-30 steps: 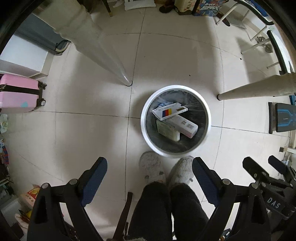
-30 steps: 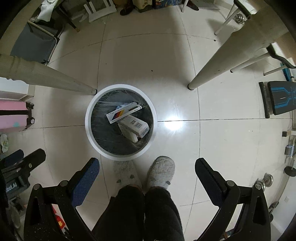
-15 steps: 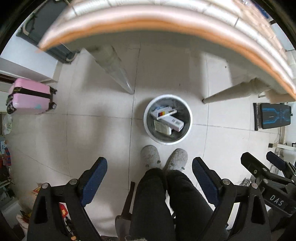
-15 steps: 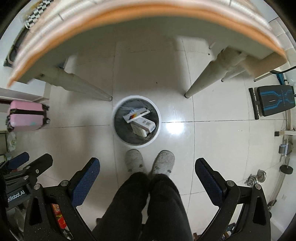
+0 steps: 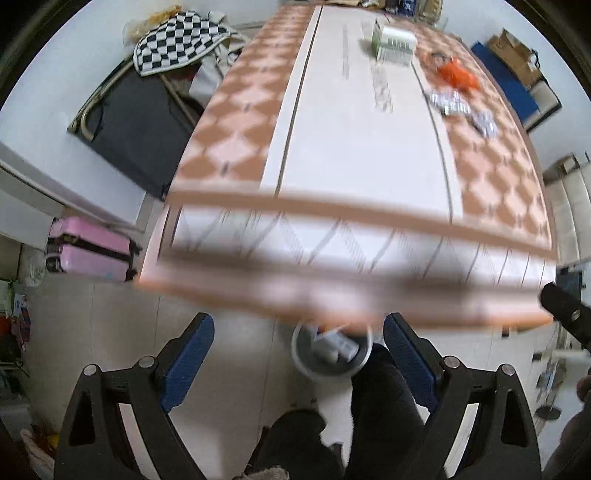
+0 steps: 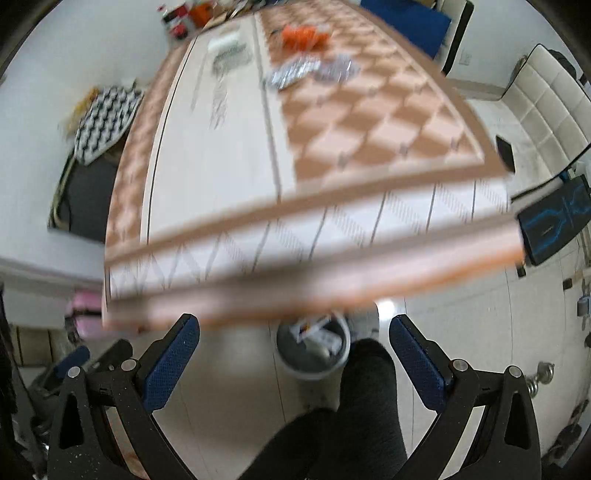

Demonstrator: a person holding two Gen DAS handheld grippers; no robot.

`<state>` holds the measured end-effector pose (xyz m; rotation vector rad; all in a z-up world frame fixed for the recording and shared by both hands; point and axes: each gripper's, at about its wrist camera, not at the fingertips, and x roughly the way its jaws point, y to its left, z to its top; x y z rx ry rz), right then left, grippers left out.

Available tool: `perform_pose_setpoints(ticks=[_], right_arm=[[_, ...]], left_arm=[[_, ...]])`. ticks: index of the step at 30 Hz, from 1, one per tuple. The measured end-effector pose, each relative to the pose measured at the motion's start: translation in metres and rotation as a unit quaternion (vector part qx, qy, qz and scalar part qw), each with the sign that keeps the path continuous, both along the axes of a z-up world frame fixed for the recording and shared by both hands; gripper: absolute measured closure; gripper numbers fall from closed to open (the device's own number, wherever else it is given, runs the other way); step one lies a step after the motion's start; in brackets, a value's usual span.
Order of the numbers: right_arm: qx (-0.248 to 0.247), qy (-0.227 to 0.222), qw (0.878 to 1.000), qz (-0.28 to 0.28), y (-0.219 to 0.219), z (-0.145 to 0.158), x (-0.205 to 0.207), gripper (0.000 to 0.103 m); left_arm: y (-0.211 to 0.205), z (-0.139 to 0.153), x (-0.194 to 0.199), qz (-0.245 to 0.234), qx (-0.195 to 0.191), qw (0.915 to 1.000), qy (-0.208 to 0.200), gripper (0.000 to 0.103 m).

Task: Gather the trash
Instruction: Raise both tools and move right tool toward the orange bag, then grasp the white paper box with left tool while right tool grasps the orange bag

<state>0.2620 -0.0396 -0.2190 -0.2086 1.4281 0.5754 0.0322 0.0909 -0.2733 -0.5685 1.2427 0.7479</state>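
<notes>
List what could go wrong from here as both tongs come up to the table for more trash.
1. The left tongs and right tongs, both open and empty, sit close to the near edge of the orange-checked table; rising carelessly could knock it.
2. The crumpled orange wrapper and silver foil packs lie at the far end, a long reach.
3. The round white-rimmed bin stands partly under the table edge, so dropped trash could miss it.
</notes>
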Motion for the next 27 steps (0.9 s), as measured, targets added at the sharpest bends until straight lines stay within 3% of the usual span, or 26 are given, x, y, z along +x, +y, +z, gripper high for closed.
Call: perform_pose_setpoints(ticks=[6,10,13,18,22,27], right_arm=[[0.021,-0.003,0.999,-0.030,0.058,-0.001,0.145,0.000],[0.025,0.009,0.999,-0.041,0.120,-0.010,0.264,0.004],[0.019,0.026,0.999,-0.028,0.169,-0.026,0.329,0.004],[-0.004,0.039,0.999,0.028,0.239,-0.061,0.391,0.005],[-0.021,0.070,0.996,0.051,0.277,-0.101,0.424,0.021],[-0.023,0.130,0.990,0.057,0.297,-0.151,0.440,0.032]], left_arm=[[0.077,0.025,0.116,0.024,0.003,0.9995,-0.020,0.009],[0.133,0.036,0.207,0.032,-0.021,0.9987,-0.034,0.009],[0.172,0.036,0.275,0.019,-0.038,0.9985,-0.033,0.009],[0.222,0.015,0.363,-0.015,-0.047,0.9988,0.001,0.009],[0.244,-0.012,0.404,-0.032,-0.080,0.9960,0.025,0.009],[0.257,-0.045,0.435,-0.034,-0.100,0.9920,0.070,0.011]])
